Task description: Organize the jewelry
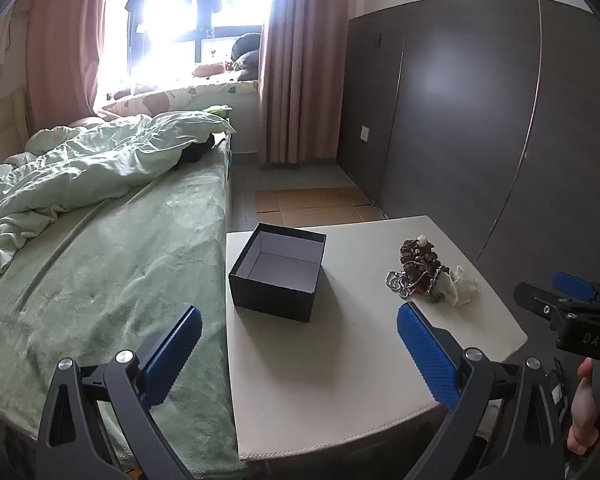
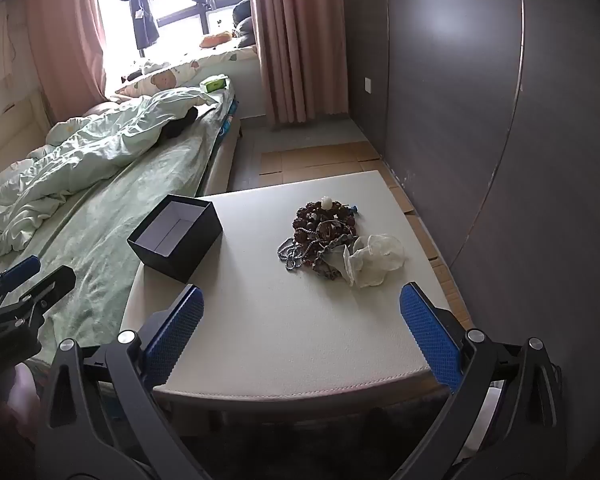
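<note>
Tangled bead jewelry pile (image 2: 320,236) beside open black box (image 2: 176,236).

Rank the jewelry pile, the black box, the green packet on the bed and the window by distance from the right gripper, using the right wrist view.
From the right gripper, open over the table's near edge:
1. Jewelry pile, ahead, slightly right.
2. Black box, ahead left; close to the pile in distance, hard to separate.
3. Green packet, far end of the bed.
4. Window, back wall.
</note>
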Motion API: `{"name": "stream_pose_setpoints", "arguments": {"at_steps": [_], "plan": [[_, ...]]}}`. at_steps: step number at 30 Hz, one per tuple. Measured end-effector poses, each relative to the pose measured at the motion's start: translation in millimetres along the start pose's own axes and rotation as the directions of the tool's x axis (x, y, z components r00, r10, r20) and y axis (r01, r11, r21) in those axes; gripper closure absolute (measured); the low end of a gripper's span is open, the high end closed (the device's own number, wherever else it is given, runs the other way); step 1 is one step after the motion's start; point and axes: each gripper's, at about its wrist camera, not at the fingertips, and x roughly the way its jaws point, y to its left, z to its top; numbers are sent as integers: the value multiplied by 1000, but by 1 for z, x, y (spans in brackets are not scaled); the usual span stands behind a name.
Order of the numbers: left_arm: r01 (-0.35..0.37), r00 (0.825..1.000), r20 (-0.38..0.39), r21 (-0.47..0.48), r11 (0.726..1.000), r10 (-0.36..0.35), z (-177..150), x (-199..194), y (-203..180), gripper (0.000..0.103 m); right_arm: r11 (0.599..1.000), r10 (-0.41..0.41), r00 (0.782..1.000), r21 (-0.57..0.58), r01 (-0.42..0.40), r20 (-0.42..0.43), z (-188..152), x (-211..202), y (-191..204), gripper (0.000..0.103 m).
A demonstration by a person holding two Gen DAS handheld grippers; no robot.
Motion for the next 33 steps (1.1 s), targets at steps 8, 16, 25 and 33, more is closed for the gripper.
{"name": "stream_pose_setpoints", "arguments": {"at_steps": [8, 16, 25, 33], "plan": [[4, 1000, -1, 1, 1000, -4, 0, -1, -1, 8, 1000, 5, 1000, 5, -5, 1, 0, 0, 0, 5], [7, 1000, -2, -7, 1000, -7, 0, 1, 0, 8, 1000, 5, 1000, 5, -5, 1, 0, 0, 0, 5], [12, 1000, 1, -7, 1000, -12, 2, 1, -3, 8, 1000, 5, 1000, 5, -5, 1, 0, -1, -1, 5], [26, 1000, 3, -3, 1000, -26, -1, 3, -1, 8, 1000, 6, 1000, 6, -6, 1, 1, 1, -1, 5]]}}
